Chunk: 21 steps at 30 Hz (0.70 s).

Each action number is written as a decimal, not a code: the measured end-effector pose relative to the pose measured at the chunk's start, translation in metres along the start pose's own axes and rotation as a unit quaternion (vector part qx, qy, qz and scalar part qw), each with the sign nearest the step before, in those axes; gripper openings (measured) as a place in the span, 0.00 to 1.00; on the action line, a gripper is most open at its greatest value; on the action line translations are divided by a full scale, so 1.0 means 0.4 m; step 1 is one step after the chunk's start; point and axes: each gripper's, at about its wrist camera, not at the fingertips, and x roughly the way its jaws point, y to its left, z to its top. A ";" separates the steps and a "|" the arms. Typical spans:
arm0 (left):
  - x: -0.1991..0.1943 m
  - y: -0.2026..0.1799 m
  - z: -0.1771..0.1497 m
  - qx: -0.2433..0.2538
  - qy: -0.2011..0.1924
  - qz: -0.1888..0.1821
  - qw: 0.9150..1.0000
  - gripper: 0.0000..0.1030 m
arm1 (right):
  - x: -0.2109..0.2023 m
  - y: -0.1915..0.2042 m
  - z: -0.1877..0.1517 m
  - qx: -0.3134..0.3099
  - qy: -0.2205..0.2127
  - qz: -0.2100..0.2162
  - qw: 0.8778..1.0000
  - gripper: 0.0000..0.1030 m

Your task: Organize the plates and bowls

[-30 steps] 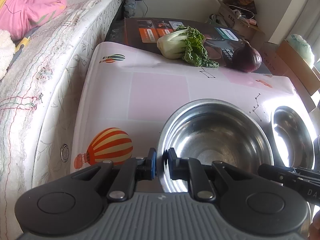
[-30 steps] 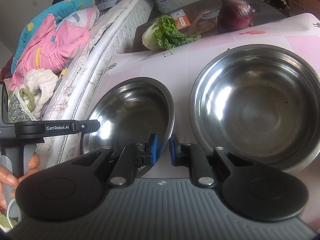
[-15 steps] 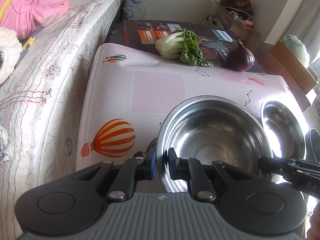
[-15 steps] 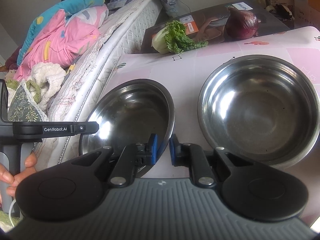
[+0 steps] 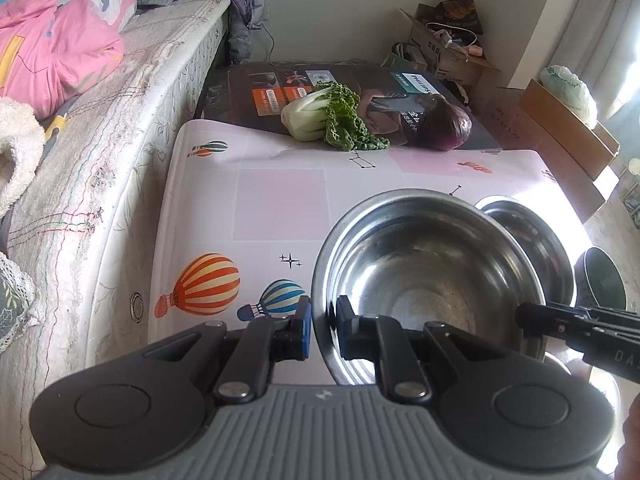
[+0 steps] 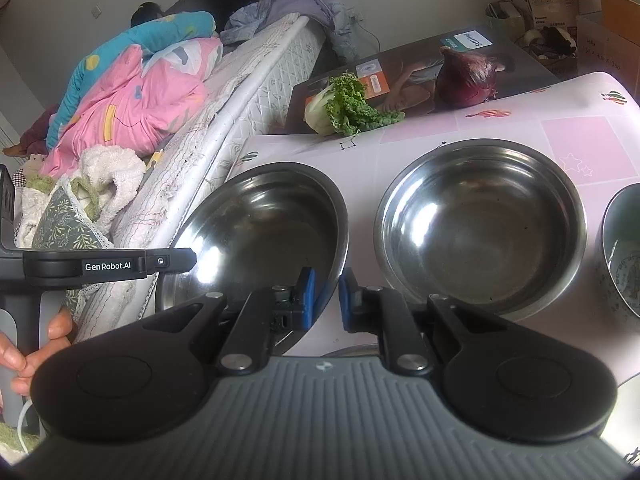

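Both grippers hold one large steel bowl [image 5: 424,280], lifted above the table. My left gripper [image 5: 323,330] is shut on its left rim. My right gripper [image 6: 326,294] is shut on its right rim, and the bowl [image 6: 264,232] fills the left of the right wrist view. A second steel bowl [image 6: 480,228] sits on the table to the right; it also shows in the left wrist view [image 5: 532,240], partly behind the held bowl. A dark patterned bowl [image 6: 624,252] stands at the far right and shows in the left wrist view [image 5: 600,280].
The table has a pink balloon-print cloth [image 5: 260,208]. A bok choy [image 5: 320,118] and a red onion [image 5: 448,128] lie on a dark box [image 5: 360,88] at the back. A bed [image 5: 100,140] runs along the left. Cardboard boxes [image 5: 448,48] stand behind.
The held bowl has risen and moved right, so its rim now overlaps the second bowl in the left wrist view. Both grippers stayed shut on its rim.
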 end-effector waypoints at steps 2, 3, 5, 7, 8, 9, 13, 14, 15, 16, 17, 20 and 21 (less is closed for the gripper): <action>-0.009 -0.027 0.005 0.008 -0.004 -0.002 1.000 0.13 | -0.028 -0.022 0.000 0.006 -0.007 -0.003 1.000 0.12; -0.013 -0.048 0.011 0.015 -0.006 -0.004 1.000 0.13 | -0.039 -0.032 0.001 0.009 -0.010 -0.004 1.000 0.12; -0.014 -0.085 0.020 0.025 -0.009 -0.008 1.000 0.13 | -0.064 -0.061 0.007 0.015 -0.017 -0.010 1.000 0.12; -0.010 -0.123 0.030 0.036 -0.010 -0.011 0.999 0.13 | -0.086 -0.093 0.012 0.021 -0.023 -0.017 0.999 0.12; -0.004 -0.147 0.037 0.044 -0.010 -0.012 0.999 0.13 | -0.097 -0.109 0.016 0.023 -0.026 -0.021 0.999 0.12; 0.001 -0.166 0.043 0.048 -0.010 -0.014 0.999 0.13 | -0.105 -0.123 0.019 0.024 -0.028 -0.025 0.999 0.12; 0.037 -0.246 0.070 0.065 -0.009 -0.023 0.998 0.13 | -0.131 -0.205 0.039 0.035 -0.033 -0.043 0.998 0.12; 0.050 -0.262 0.077 0.067 -0.006 -0.025 0.997 0.13 | -0.133 -0.224 0.044 0.037 -0.034 -0.048 0.998 0.12; 0.065 -0.275 0.083 0.067 -0.001 -0.028 0.997 0.13 | -0.134 -0.244 0.048 0.039 -0.033 -0.053 0.997 0.12; 0.084 -0.289 0.089 0.066 0.005 -0.031 0.997 0.13 | -0.133 -0.261 0.052 0.041 -0.032 -0.058 0.997 0.12; 0.100 -0.301 0.093 0.067 0.010 -0.032 0.997 0.13 | -0.129 -0.277 0.055 0.042 -0.031 -0.062 0.997 0.12; 0.146 -0.328 0.101 0.069 0.024 -0.032 0.997 0.14 | -0.108 -0.319 0.063 0.047 -0.025 -0.071 0.996 0.12; 0.164 -0.338 0.103 0.070 0.030 -0.031 0.997 0.14 | -0.100 -0.333 0.066 0.048 -0.022 -0.074 0.996 0.12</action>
